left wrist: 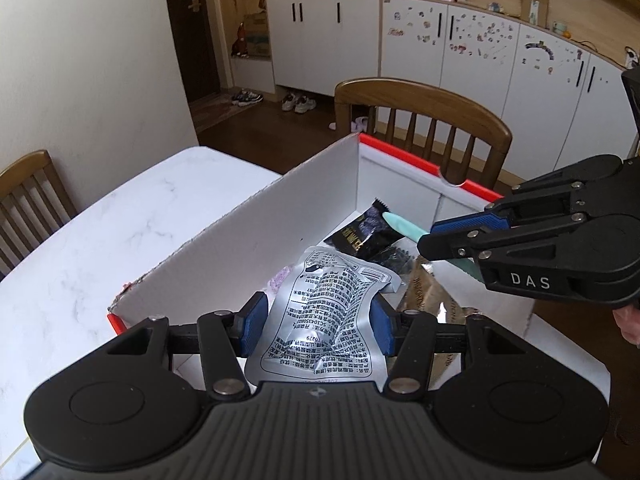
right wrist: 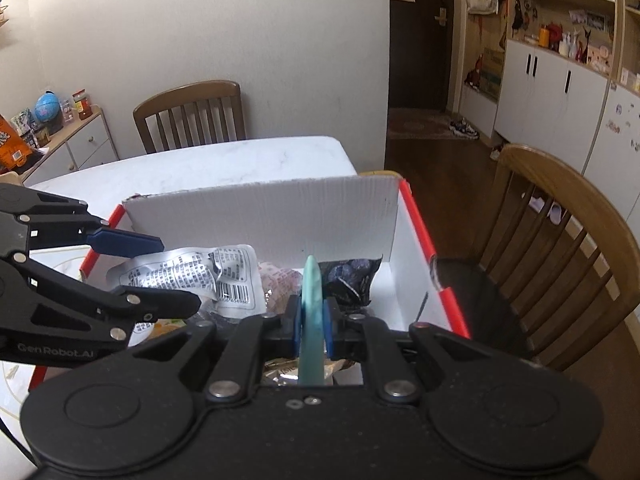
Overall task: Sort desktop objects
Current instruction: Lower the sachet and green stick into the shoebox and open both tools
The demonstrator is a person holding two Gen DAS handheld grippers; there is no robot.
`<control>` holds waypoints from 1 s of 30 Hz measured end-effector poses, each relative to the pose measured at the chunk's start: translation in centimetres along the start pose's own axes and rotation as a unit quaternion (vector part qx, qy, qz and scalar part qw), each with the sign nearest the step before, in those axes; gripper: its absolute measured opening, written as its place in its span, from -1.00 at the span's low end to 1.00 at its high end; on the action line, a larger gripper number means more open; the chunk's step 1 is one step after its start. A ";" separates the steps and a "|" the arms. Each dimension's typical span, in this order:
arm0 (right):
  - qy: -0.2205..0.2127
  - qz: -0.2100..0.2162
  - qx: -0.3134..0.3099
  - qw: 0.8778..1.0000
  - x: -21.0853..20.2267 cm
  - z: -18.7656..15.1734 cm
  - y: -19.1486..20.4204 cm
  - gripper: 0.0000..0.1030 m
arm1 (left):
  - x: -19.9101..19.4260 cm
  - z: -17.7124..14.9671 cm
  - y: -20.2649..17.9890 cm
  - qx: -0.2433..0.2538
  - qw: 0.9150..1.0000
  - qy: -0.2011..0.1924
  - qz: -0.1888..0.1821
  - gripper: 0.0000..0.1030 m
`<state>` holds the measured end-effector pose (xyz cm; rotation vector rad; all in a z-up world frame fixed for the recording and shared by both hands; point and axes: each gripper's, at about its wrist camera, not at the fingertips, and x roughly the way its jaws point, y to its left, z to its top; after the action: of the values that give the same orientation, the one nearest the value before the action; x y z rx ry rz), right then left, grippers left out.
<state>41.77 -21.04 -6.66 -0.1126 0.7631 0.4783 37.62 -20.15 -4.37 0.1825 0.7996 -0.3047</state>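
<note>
L wrist view: left gripper clamps crinkled silver foil pouch w/ black print above white corrugated box w/ red rim. R wrist view: right gripper pinches slim mint-green plastic knife, upright over box interior.

From my remote seat, much stayed hidden. The silver pouch ran under the left gripper body at its near end, and its print was too small for me to read. The teal tool vanished beneath the right gripper housing, so I could not tell what kind of tool it was; in the left wrist view its middle was covered by the fingers. The crinkled packets under the pouch were mostly covered, their labels illegible. The box had its near wall blocked by both gripper bodies. A pinkish packet showed only in part. Shelf clutter at the far cabinets was too small to identify.
</note>
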 end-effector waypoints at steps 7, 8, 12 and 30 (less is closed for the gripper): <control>0.015 0.006 0.011 1.000 1.4 -0.2 -0.2 -0.79 | 1.1 -0.1 0.6 -0.009 1.000 0.014 0.003 0.03; 0.017 0.007 0.012 1.000 1.5 -0.3 -0.2 -0.80 | 1.3 -0.2 0.7 -0.010 1.000 0.016 0.002 0.03; 0.023 0.006 0.012 1.000 1.9 -0.4 -0.1 -0.80 | 1.8 -0.2 0.7 -0.009 1.000 0.027 0.003 0.03; 0.046 0.005 0.014 0.999 3.2 -0.8 0.2 -0.58 | 3.1 -0.7 1.4 -0.022 0.997 0.074 -0.015 0.11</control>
<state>43.16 -19.86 -9.40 -0.1044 0.8603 0.4750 39.63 -19.20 -7.06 0.1533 0.9563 -0.3046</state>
